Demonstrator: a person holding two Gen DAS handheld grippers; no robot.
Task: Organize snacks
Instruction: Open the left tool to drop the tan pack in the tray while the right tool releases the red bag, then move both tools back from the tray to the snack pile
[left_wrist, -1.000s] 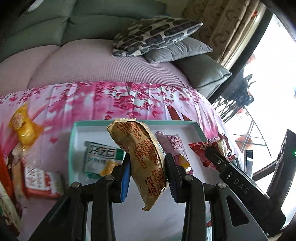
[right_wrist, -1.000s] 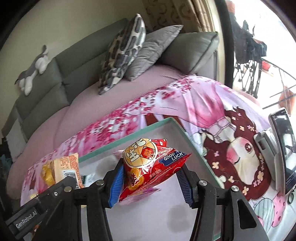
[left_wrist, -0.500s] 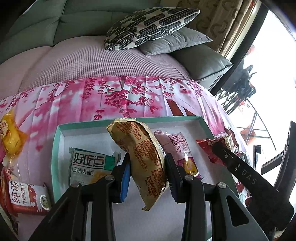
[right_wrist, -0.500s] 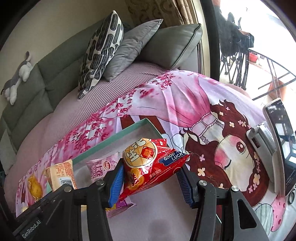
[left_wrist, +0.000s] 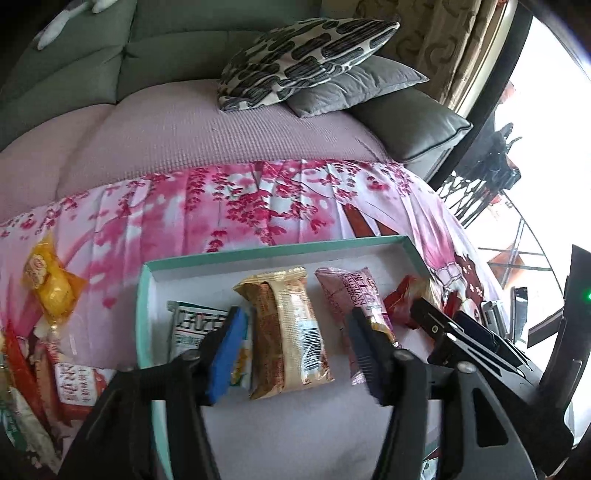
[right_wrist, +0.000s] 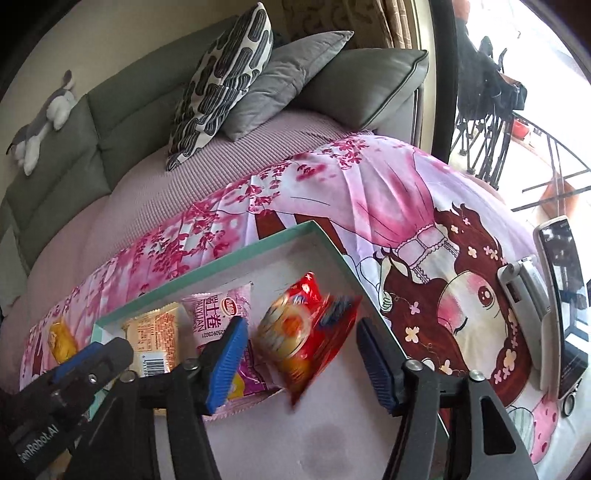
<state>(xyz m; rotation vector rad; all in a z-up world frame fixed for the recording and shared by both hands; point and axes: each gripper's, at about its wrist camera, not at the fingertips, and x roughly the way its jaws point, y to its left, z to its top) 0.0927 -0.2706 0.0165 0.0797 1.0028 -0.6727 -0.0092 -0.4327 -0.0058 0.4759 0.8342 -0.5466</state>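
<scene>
A teal-rimmed white tray (left_wrist: 258, 254) lies on the pink flowered cloth. My left gripper (left_wrist: 295, 354) hangs over it with its jaws opening. The tan snack packet (left_wrist: 288, 332) lies flat on the tray floor between them, free of both pads. A green-white packet (left_wrist: 192, 325) sits to its left and a pink packet (left_wrist: 351, 295) to its right. My right gripper (right_wrist: 299, 360) is also opening. The red snack bag (right_wrist: 306, 332) is blurred and tilted between its blue pads, touching neither, at the tray's right end.
A yellow snack (left_wrist: 51, 288) and several more packets (left_wrist: 74, 384) lie on the cloth left of the tray. A phone on a stand (right_wrist: 561, 295) is at the right. Cushions (left_wrist: 306, 62) rest on the sofa behind.
Both grippers were shut on their packets and have opened. The tan packet went from upright in the left jaws to flat in the tray. The red bag has slipped free of the right pads.
</scene>
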